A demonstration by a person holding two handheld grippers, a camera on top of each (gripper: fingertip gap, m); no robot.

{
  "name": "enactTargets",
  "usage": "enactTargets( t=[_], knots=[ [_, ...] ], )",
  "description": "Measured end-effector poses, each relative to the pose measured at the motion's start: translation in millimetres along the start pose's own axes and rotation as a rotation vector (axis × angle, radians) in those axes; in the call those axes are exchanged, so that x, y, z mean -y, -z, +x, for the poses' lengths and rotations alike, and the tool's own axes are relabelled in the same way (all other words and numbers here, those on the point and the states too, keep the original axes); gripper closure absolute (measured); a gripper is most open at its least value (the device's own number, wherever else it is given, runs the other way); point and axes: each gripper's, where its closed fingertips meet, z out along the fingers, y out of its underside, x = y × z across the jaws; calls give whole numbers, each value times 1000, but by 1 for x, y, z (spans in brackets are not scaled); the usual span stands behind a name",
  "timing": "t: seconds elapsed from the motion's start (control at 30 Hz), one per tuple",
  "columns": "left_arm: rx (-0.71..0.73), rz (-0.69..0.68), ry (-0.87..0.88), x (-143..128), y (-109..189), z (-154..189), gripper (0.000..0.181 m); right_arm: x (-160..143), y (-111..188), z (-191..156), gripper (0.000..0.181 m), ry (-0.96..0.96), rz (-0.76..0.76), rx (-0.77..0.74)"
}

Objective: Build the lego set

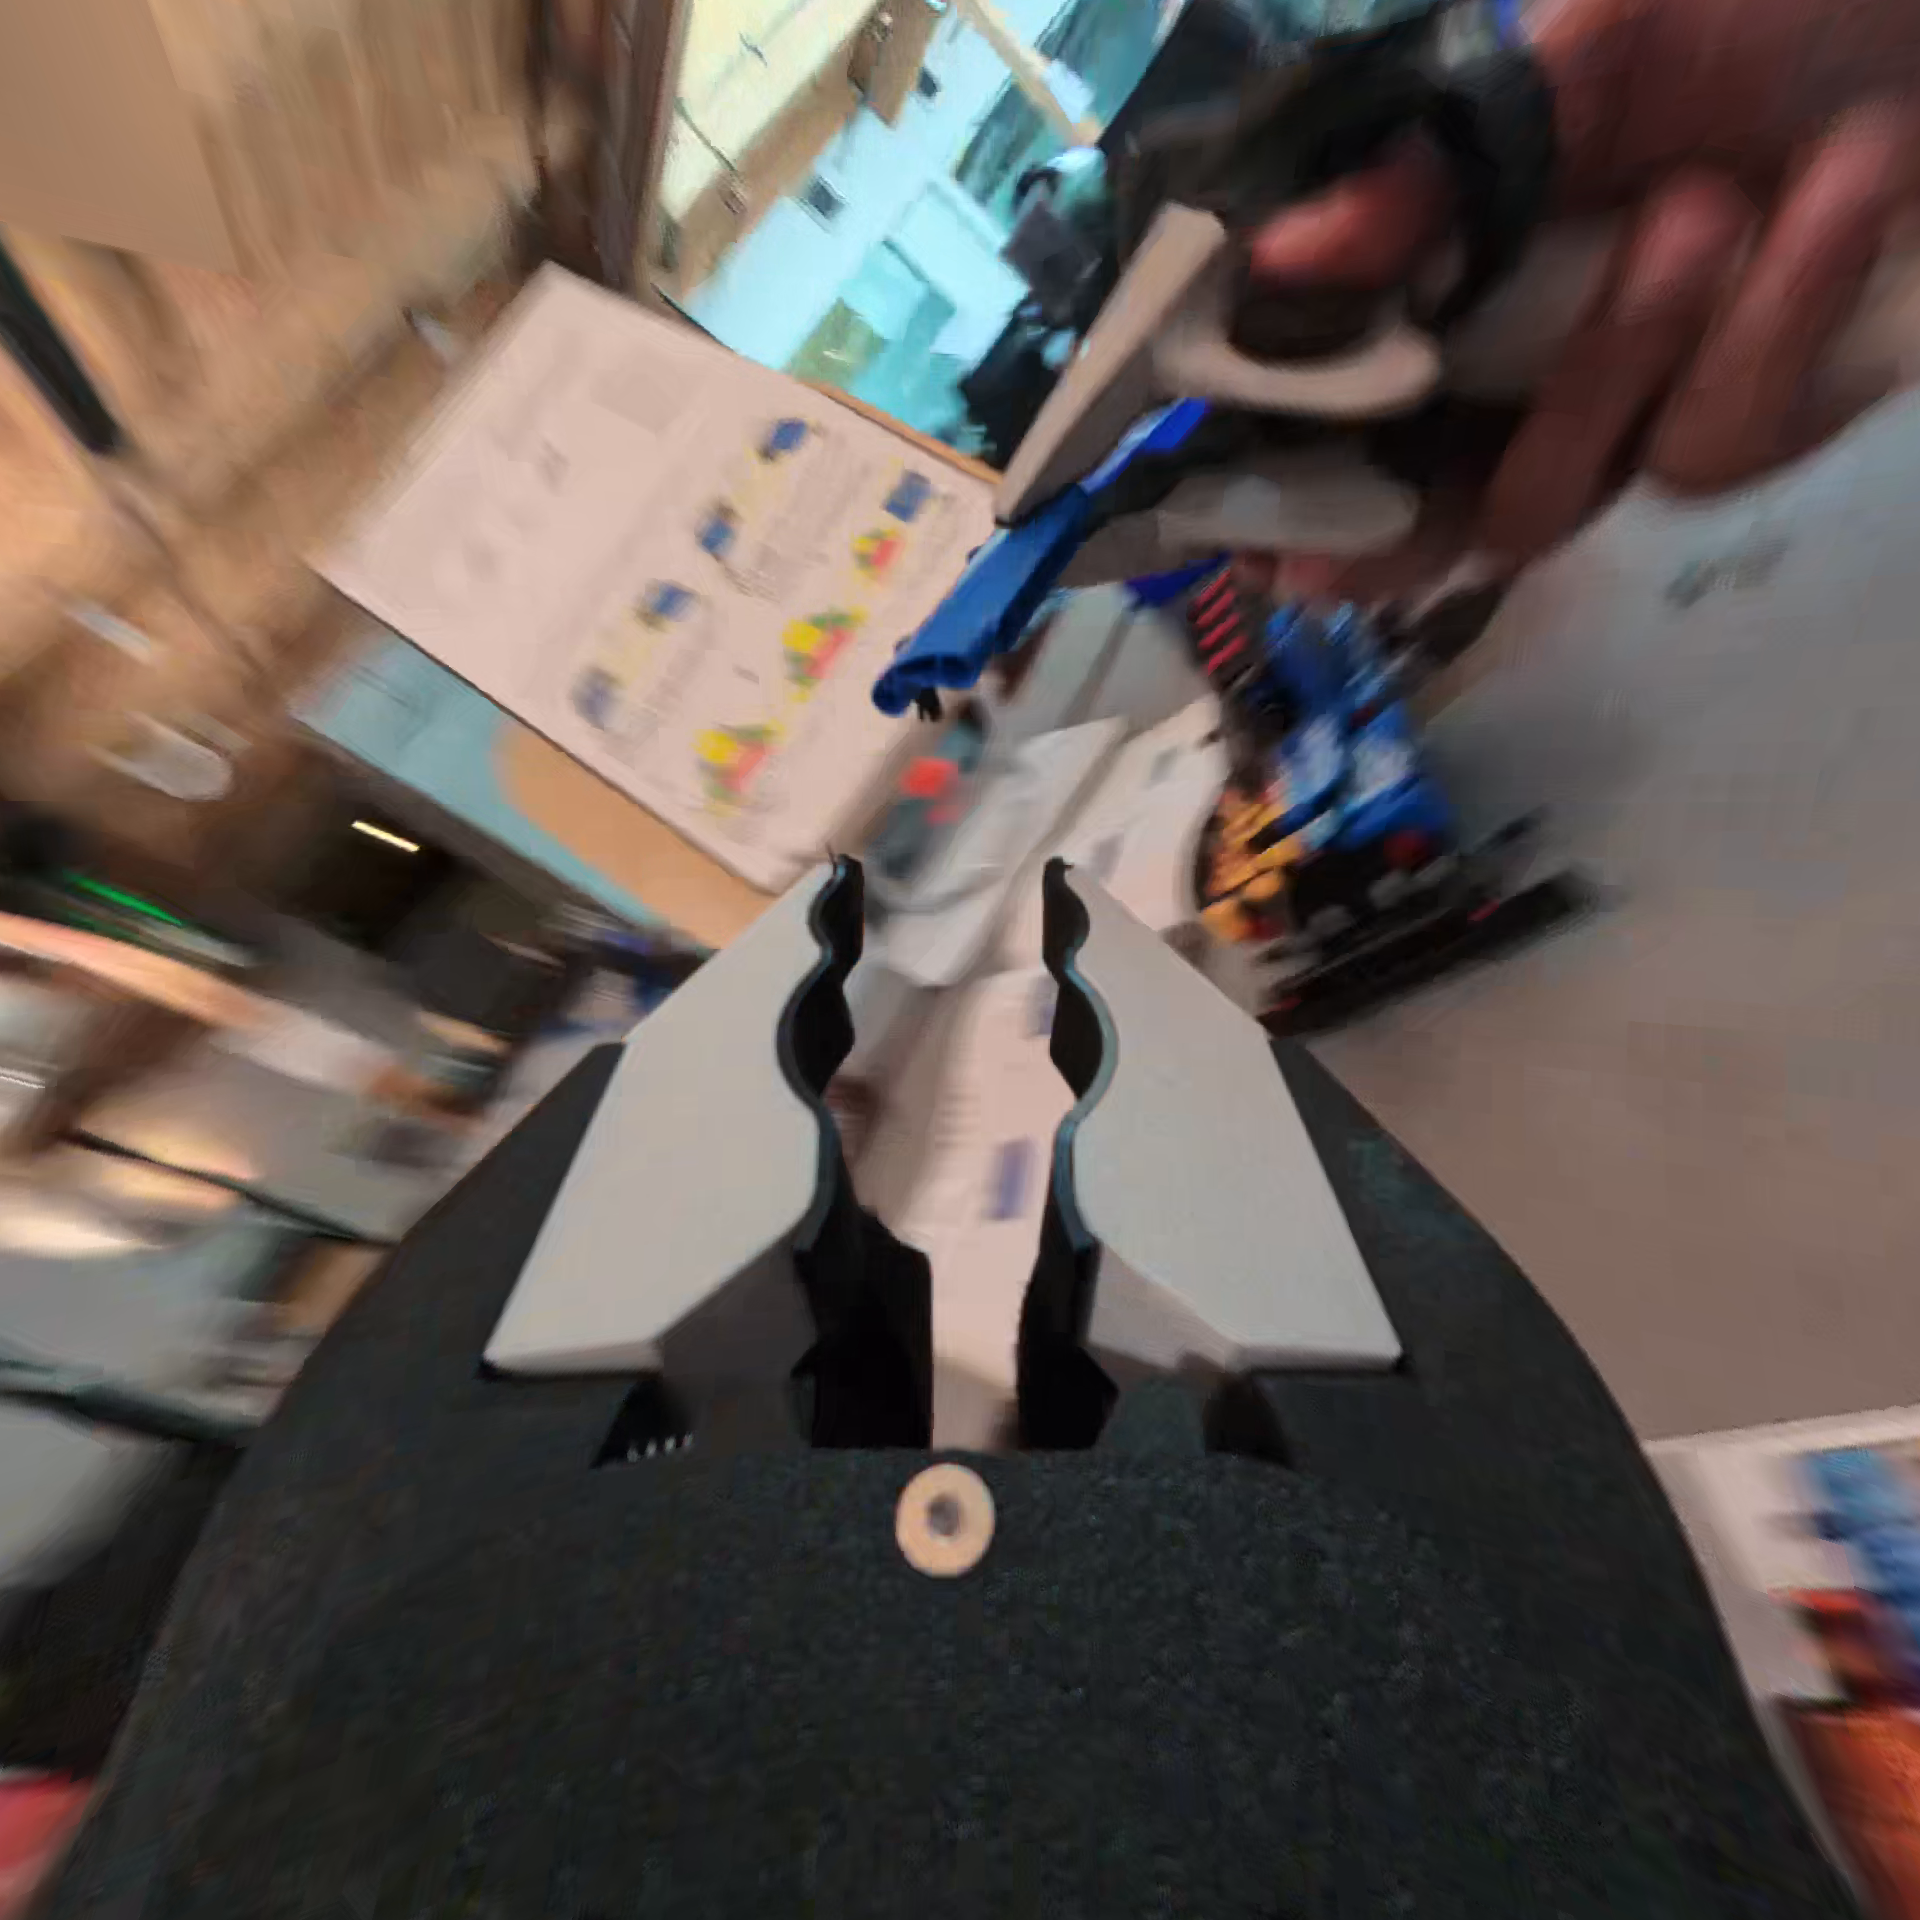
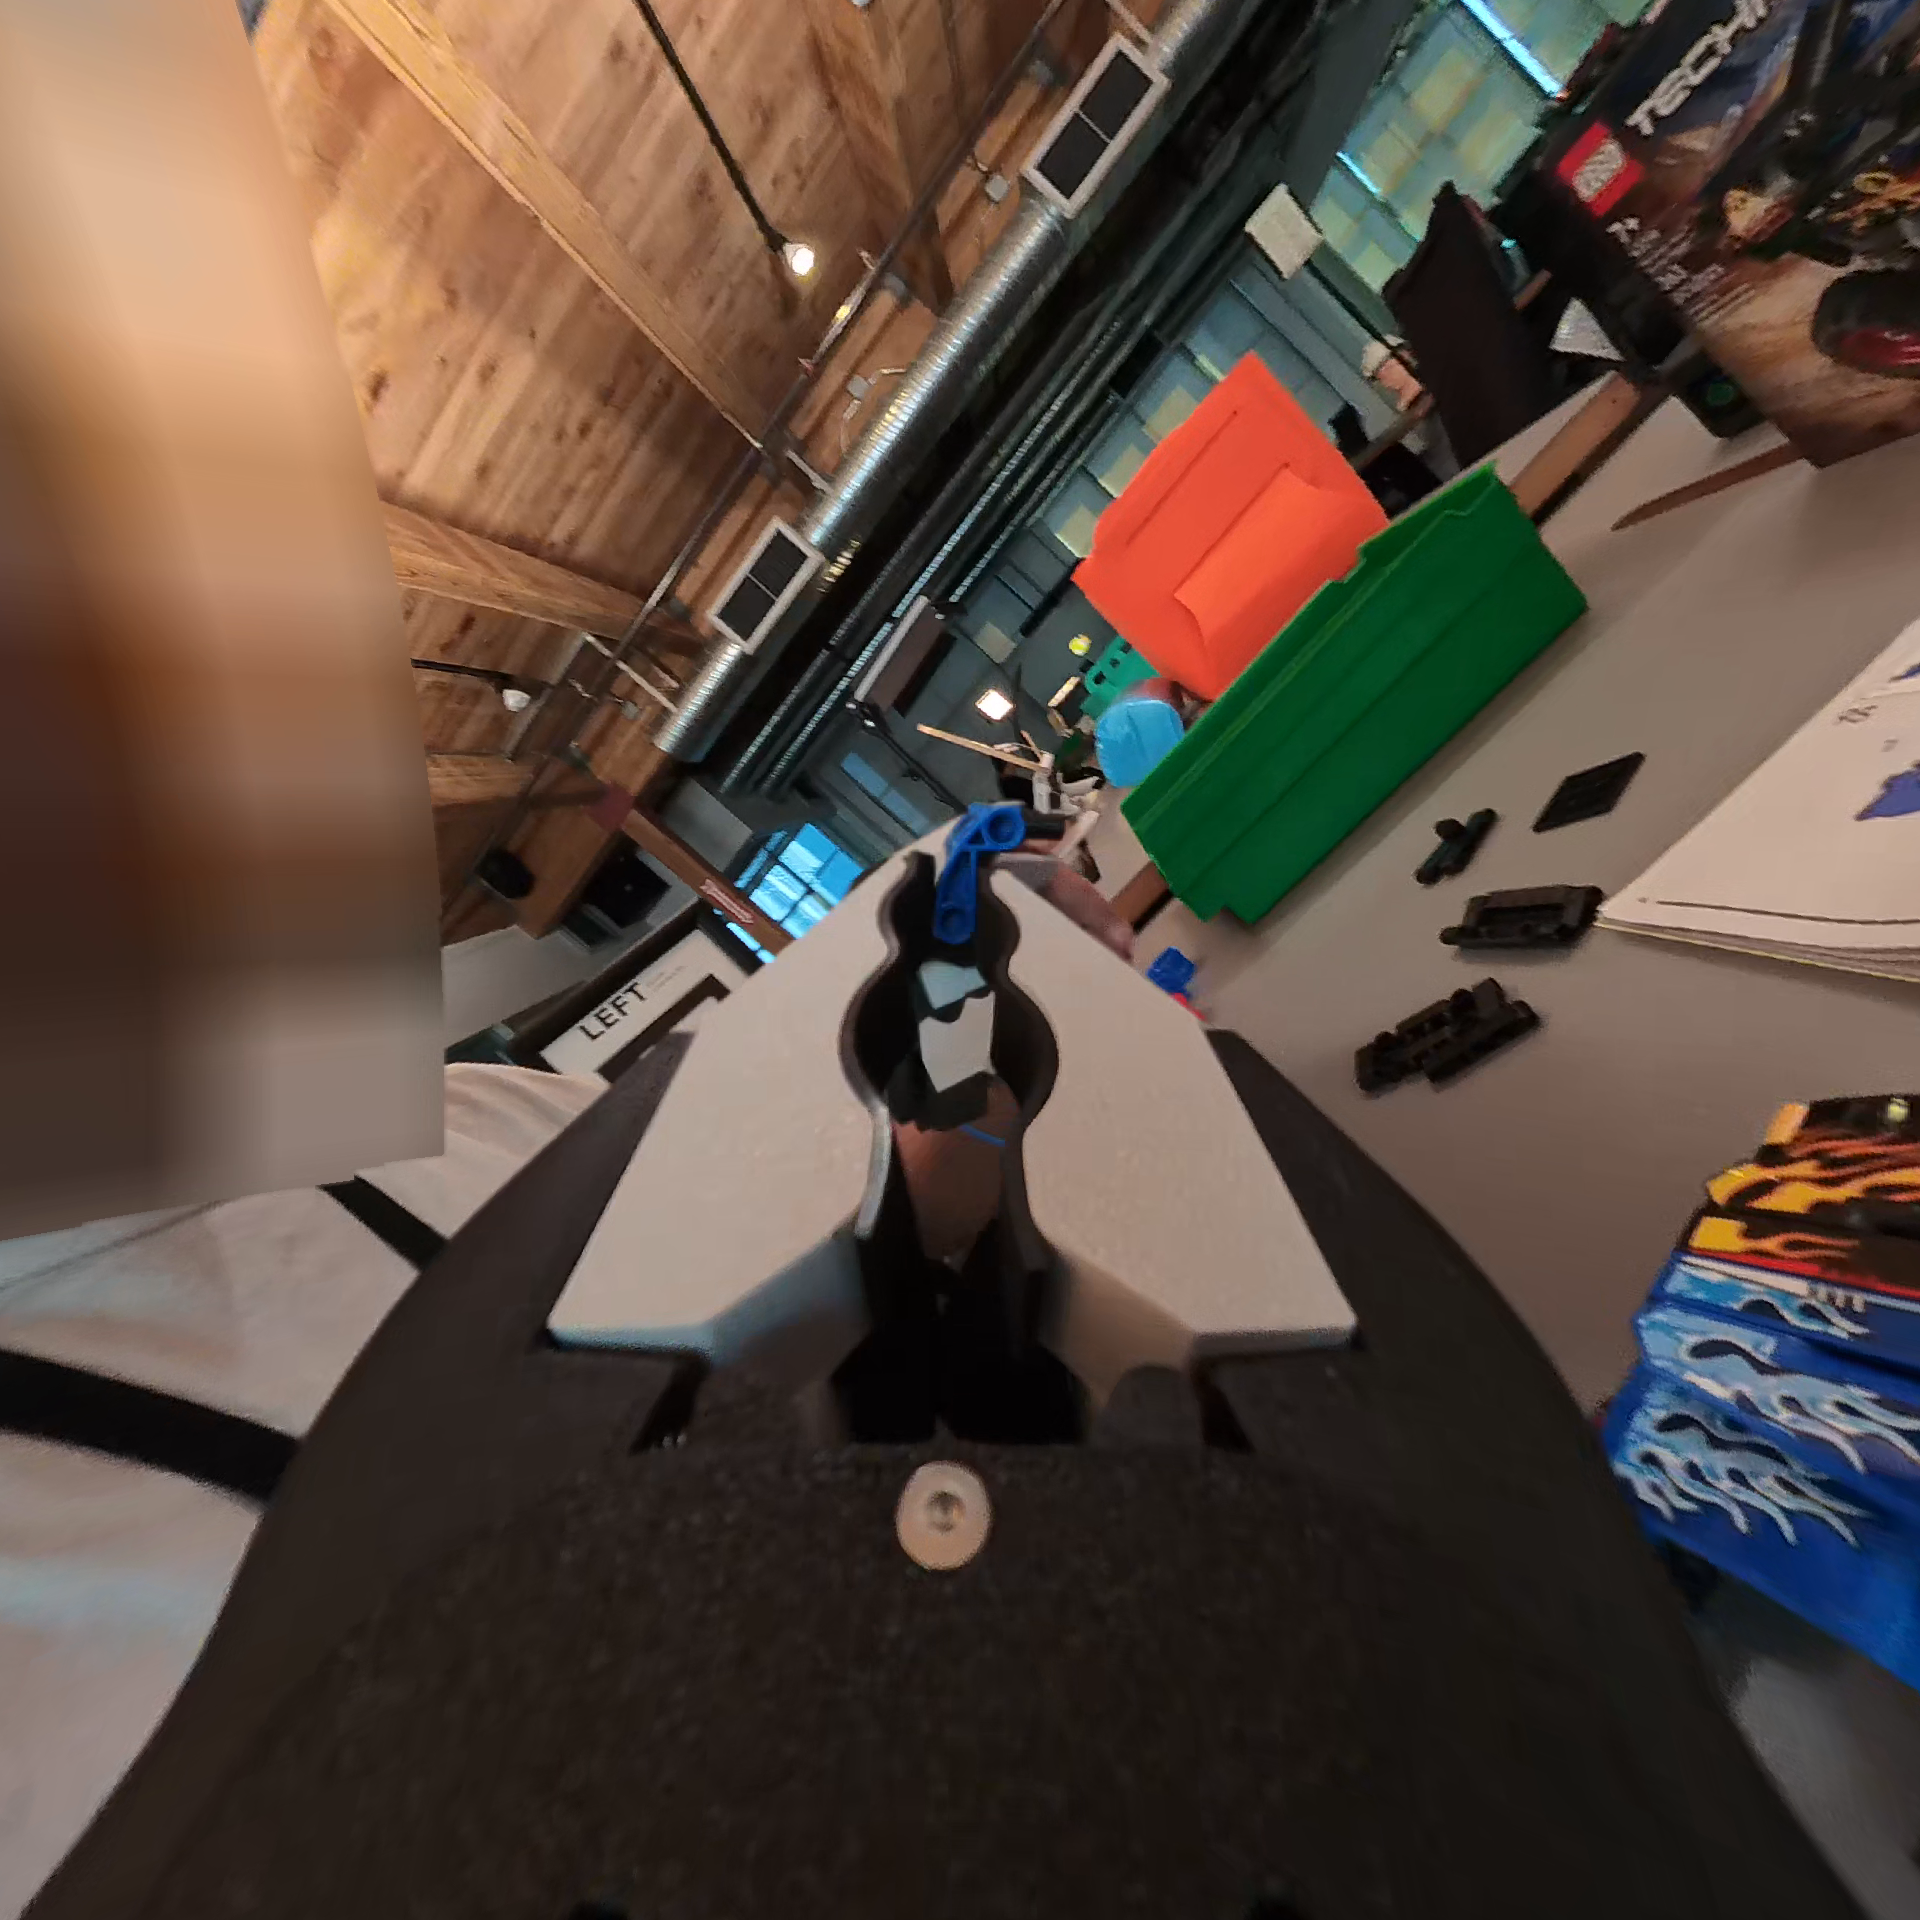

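The left wrist view is blurred by motion. My left gripper [image 1: 951, 883] is open and empty, held above white paper sheets on the table. Up and to the right, a hand holds my right gripper [image 1: 1039, 499], shut on a long blue Lego piece [image 1: 987, 603] in the air. A partly built blue model car [image 1: 1340, 769] stands below it on the grey table [image 1: 1662, 935]. In the right wrist view, my right gripper [image 2: 966, 868] is shut on the blue piece [image 2: 954, 883], whose end sticks out past the tips. The blue model with flame stickers [image 2: 1787, 1403] is at the right edge.
An instruction sheet [image 1: 665, 561] lies at the back left. A green bin [image 2: 1351, 727] and an orange bin [image 2: 1236, 540] stand on the table. Several loose black parts [image 2: 1527, 914] lie beside an open instruction booklet [image 2: 1787, 852]. The Lego box [image 2: 1766, 208] stands far right. My right fingertips sit around 7 cm from my left ones.
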Motion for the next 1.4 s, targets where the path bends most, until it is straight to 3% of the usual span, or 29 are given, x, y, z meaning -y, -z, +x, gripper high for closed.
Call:
enactTargets(
  t=[0.1, 0.17, 0.37, 0.5, 0.63, 0.77, 0.87, 0.97, 1.27, 1.33, 1.4],
  knots=[
    [-342, 87, 767, 20, 0, 11, 148, -1, -2, -7, 175, -13, 22, 79],
    [-505, 153, 1101, 30, 1, 10, 148, -7, -4, -1, 176, 26, -1, 60],
    [-677, 247, 1471, 28, -2, 12, 162, -19, -7, 11, 175, 89, -30, 18],
    [-684, 242, 1564, 14, -6, 17, 176, -23, -5, 22, 175, 125, -62, -53],
    [-659, 226, 1620, -3, -8, 17, 176, -23, 1, 36, 168, 280, -121, -213],
    [-462, 93, 1583, -51, -12, 5, 176, 7, 26, 34, 163, 546, -139, -384],
    [-313, -52, 1549, -89, -12, 0, 176, 42, 64, 58, 157, 771, -156, -677],
    [-280, -96, 1573, -104, -13, -1, 176, 58, 92, 77, 156, 907, -151, -865],
    [-363, -103, 1595, -97, -18, 13, 176, 48, 87, 82, 157, 953, -153, -857],
    [-414, -75, 1667, -80, -18, 17, 176, 37, 77, 75, 156, 939, -183, -774],
    [-452, -77, 1704, -57, -18, 29, 176, 10, 56, 62, 151, 939, -308, -662]
  ],
)
